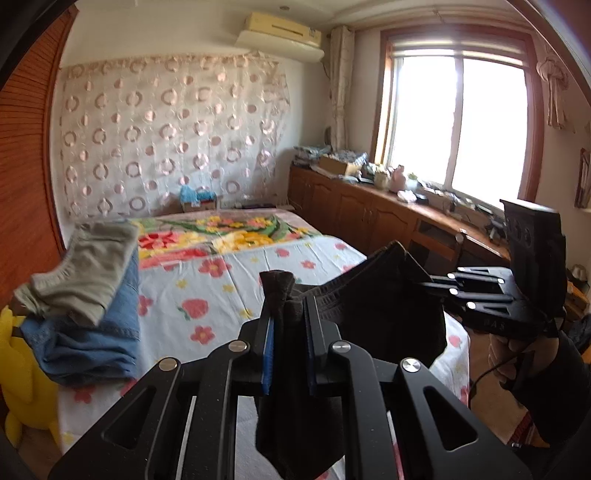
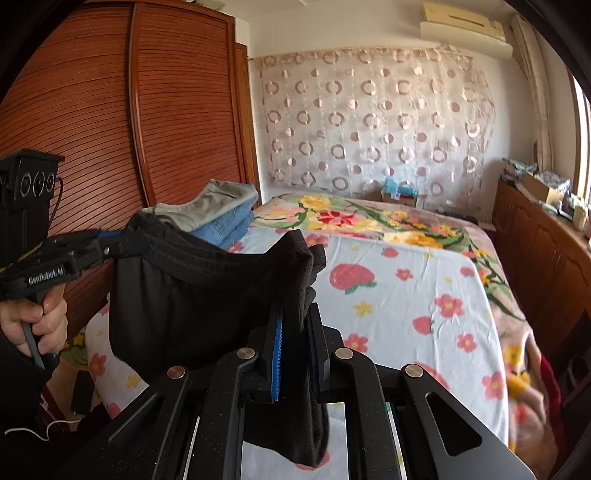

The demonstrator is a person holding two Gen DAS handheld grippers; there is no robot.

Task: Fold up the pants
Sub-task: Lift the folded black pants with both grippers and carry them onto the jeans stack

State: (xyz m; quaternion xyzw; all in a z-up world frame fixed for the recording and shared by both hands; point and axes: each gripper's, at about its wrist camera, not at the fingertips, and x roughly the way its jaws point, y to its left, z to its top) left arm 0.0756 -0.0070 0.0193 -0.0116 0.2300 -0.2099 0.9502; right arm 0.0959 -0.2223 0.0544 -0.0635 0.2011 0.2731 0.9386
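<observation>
Left wrist view: left gripper (image 1: 289,325) is clamped on the black pants (image 1: 373,306), whose waistband stretches toward 2 o'clock to the right gripper (image 1: 430,284), likely to spread them above the bed (image 1: 229,280). Legs hang out of frame.

Right wrist view: right gripper (image 2: 297,343) pinches the pants (image 2: 192,295) too; the pile (image 2: 221,214) sits at 10 o'clock, partly hidden.

A home bedroom: a bed (image 2: 424,295) with floral sheet, louvred wooden wardrobe (image 2: 147,110), wall air conditioner (image 1: 280,33), and curtained window (image 1: 458,122).
</observation>
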